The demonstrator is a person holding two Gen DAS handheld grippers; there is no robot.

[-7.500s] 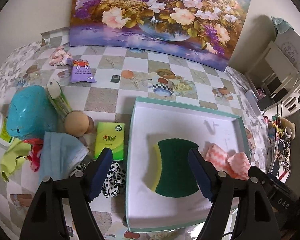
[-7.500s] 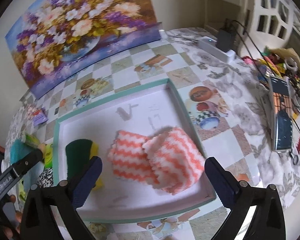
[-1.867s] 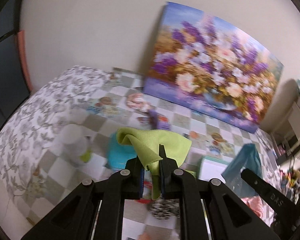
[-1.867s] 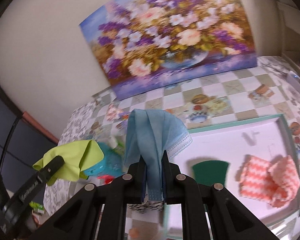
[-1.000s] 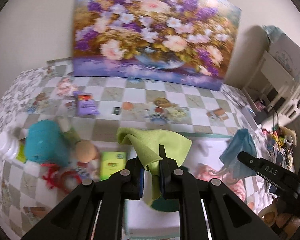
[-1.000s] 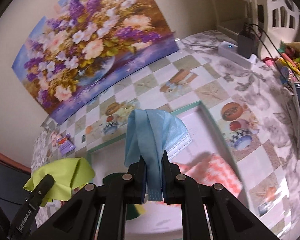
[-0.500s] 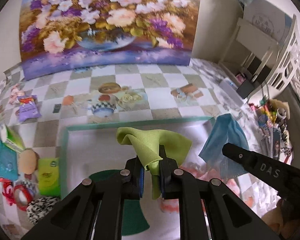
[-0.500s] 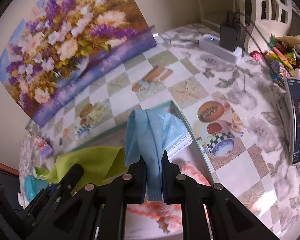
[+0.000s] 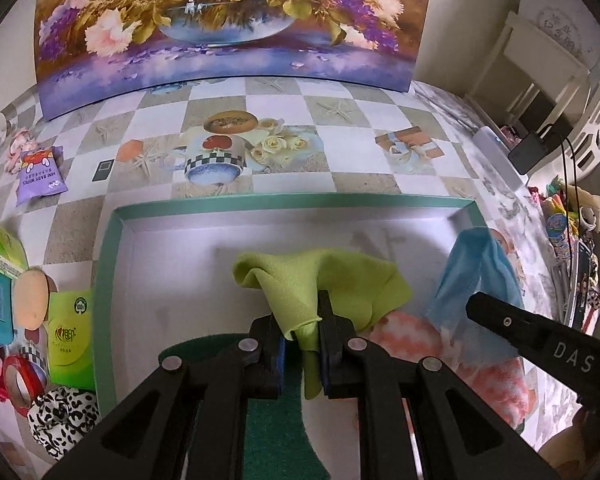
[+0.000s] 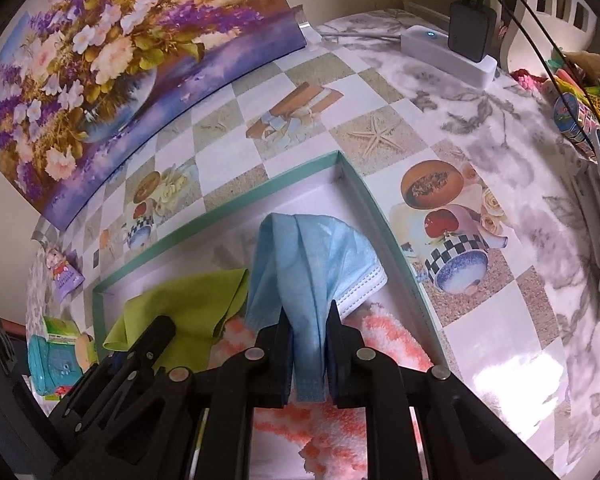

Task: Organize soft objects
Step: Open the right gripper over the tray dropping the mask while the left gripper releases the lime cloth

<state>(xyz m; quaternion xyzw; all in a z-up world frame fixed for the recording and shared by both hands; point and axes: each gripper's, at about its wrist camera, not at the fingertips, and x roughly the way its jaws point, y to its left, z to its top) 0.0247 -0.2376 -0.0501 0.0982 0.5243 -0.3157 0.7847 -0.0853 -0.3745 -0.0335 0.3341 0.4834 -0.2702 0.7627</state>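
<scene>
The left tongs point(image 9: 302, 354) pinch a lime-green cloth point(image 9: 320, 280) that bunches above the tips, over the green sponge point(image 9: 276, 408) inside the teal-rimmed white tray point(image 9: 108, 264). Just to their right, the right tongs point(image 10: 308, 354) pinch a folded blue face mask point(image 10: 308, 256) above the pink-and-white striped towel point(image 10: 384, 340) near the tray's right wall. The tray sits on the checkered desk point(image 9: 340, 120).

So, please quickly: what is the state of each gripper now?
Left gripper: closed on the green cloth.
Right gripper: closed on the blue face mask.
</scene>
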